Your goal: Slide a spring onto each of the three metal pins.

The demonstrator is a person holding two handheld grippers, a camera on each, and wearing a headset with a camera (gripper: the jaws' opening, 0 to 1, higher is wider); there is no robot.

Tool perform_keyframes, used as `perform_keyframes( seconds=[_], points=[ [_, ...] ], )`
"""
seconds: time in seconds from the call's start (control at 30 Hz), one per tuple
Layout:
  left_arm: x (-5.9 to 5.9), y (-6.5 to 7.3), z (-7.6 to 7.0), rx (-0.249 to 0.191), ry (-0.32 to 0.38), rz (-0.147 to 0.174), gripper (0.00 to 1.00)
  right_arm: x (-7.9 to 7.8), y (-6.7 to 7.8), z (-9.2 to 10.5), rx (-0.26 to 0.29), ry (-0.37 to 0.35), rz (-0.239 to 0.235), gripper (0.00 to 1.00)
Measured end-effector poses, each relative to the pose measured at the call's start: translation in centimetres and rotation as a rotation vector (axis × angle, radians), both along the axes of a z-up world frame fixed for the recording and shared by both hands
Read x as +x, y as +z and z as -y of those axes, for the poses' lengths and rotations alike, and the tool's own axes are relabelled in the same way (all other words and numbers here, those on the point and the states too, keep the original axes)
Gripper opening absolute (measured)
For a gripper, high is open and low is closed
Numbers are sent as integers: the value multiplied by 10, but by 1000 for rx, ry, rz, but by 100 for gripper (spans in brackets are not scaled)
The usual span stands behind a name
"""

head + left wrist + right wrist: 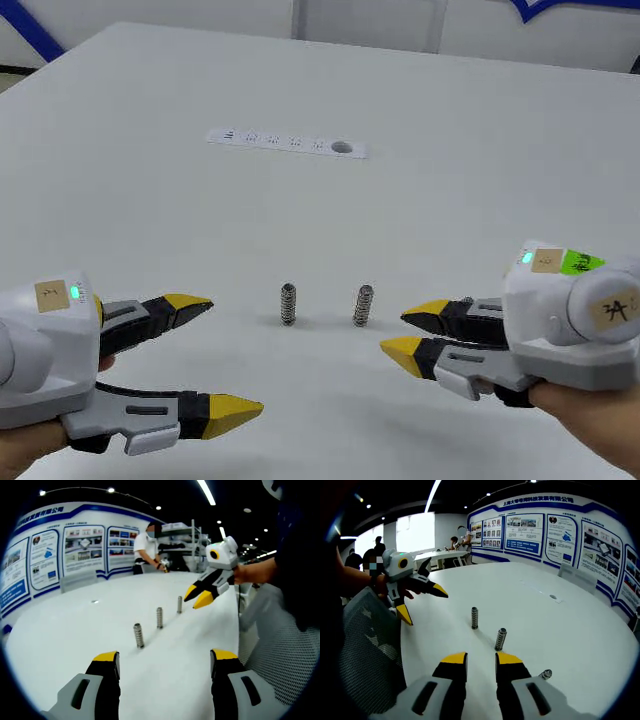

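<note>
While both tools hang low over the plain white tabletop (470,140), here's what I'm seeing on my end. The left gripper (218,355), white body with black jaws and yellow tips, sits at the bottom left of the head view. Its jaws are spread wide with nothing between them, and its own view (165,655) shows the same big gap.

The right gripper (412,330) comes in from the right side. Its jaws are only narrowly apart and I don't see anything pinched in them. From its own camera (480,659) the slot between the yellow tips looks bare.

Between the two tools stand two upright thin metal pins, each with a coiled grey steel spring on it. The left spring (288,305) and the right spring (363,306) stand side by side, near each other but not touching.

From the left gripper view there's a third upright pin (179,604) further along the same row, just below the right gripper's tips. In the right gripper view it pokes up just beside the right-hand jaw (546,674). I honestly can't tell if that one has a spring on it.

Farther back on the table lies a flat white power strip (288,143).
</note>
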State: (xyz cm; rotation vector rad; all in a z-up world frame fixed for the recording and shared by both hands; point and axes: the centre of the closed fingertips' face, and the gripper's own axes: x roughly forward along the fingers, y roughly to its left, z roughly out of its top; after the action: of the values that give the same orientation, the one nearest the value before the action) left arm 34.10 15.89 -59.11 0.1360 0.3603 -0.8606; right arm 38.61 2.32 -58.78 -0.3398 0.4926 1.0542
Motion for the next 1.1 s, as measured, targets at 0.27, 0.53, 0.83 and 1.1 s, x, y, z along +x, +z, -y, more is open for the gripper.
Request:
perform_keyframes(
  seconds=[0.27, 0.53, 0.83, 1.1],
  points=[
    [1, -1, -2, 5, 1, -4, 75, 3, -6, 40, -4, -72, -14, 24],
    [2, -3, 0, 10, -7, -10, 75, 8, -5, 74, -2, -132, -11, 26],
    [2, -4, 1, 13, -7, -17, 75, 8, -8, 93, 5, -152, -16, 30],
    [1, -4, 1, 12, -11, -20, 75, 6, -8, 99, 8, -147, -13, 39]
  ],
)
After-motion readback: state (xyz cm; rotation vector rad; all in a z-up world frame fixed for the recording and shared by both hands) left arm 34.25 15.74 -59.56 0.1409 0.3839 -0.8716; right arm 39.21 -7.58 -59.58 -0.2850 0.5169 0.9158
